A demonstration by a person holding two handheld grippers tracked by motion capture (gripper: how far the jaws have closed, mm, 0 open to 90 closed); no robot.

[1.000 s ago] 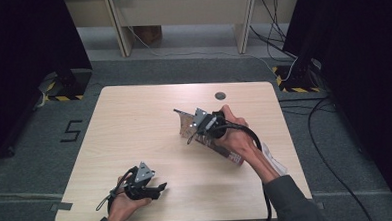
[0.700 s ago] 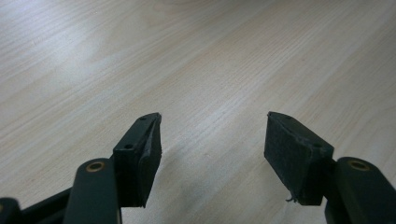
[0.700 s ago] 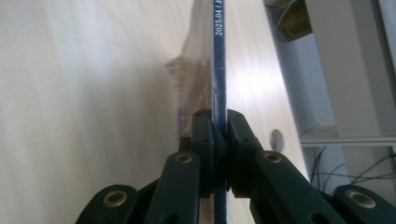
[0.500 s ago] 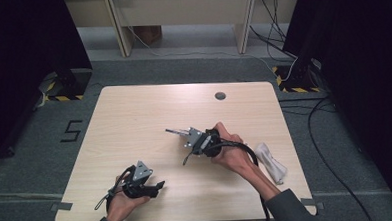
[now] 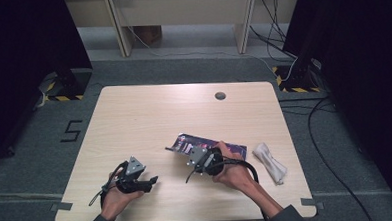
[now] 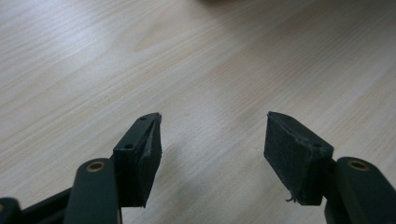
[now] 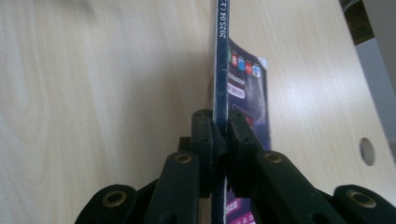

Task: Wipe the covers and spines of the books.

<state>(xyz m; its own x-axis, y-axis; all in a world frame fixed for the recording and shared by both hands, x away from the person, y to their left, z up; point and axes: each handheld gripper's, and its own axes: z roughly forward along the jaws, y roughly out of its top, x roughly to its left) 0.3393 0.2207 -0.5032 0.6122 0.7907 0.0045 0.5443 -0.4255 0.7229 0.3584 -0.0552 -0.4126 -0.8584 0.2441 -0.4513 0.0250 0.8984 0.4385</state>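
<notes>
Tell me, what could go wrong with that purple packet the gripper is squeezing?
The right gripper pinches only the thin edge of the purple packet, so it might slip out or crumple. The left gripper is open over bare table, too far to help catch it. Dragging the packet sideways could bump the white cloth.

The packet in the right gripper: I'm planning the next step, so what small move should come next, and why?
Probably lower the packet the rest of the way onto the table and only then open the jaws. The right gripper is shut on its thin edge, held close over the wood, while the left gripper rests open and empty, so nothing else would support it.
</notes>
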